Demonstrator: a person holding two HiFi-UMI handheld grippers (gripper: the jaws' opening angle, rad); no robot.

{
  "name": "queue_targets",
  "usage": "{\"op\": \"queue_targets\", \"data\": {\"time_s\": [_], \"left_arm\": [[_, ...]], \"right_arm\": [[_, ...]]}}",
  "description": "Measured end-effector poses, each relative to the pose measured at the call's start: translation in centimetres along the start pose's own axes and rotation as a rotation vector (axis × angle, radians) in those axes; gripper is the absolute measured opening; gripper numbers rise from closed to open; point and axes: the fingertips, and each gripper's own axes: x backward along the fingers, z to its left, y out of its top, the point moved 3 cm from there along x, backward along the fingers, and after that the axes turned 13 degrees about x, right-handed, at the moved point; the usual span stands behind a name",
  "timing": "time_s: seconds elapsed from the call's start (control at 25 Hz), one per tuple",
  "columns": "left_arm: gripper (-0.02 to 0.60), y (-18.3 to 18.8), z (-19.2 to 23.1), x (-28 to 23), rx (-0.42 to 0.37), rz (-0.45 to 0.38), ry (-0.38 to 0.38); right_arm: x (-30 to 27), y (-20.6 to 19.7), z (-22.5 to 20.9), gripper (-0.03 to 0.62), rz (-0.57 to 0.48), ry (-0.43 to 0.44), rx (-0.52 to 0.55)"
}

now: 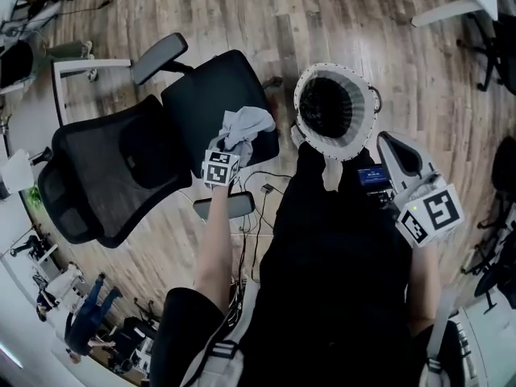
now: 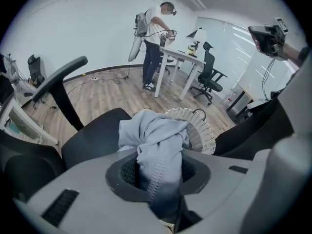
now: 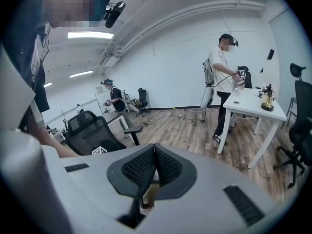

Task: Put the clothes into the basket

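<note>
Standing beside black office chair (image 1: 218,95), white woven round basket (image 1: 300,95), dark inside; left gripper (image 2: 158,174) clamps crumpled light-grey garment (image 2: 156,135) above seat; right gripper (image 3: 155,167) jaws pressed together.

A black short-sleeved top (image 1: 339,280) is worn. The left gripper (image 2: 158,175) and right gripper (image 3: 154,154) are pale grey, with black ribbed fingers (image 3: 138,167).

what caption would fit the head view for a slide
Left tool holds a grey garment over the black chair seat, beside the white wicker basket.
</note>
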Motion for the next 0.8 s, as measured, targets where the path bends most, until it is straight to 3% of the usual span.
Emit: {"op": "queue_targets", "data": {"time_s": [0.36,0.8], "left_arm": [[0.116,5.0,-7.5,6.6,-0.065,-0.178,-0.097],[0.115,11.6,-18.5,12.6,-0.092,-0.411,-0.284]], "right_arm": [[3.0,0.7,-1.9,0.017,-0.091,-0.076,-0.002],[6.4,-0.5,-5.2,0.017,-0.136,-0.133,-0.023]]}}
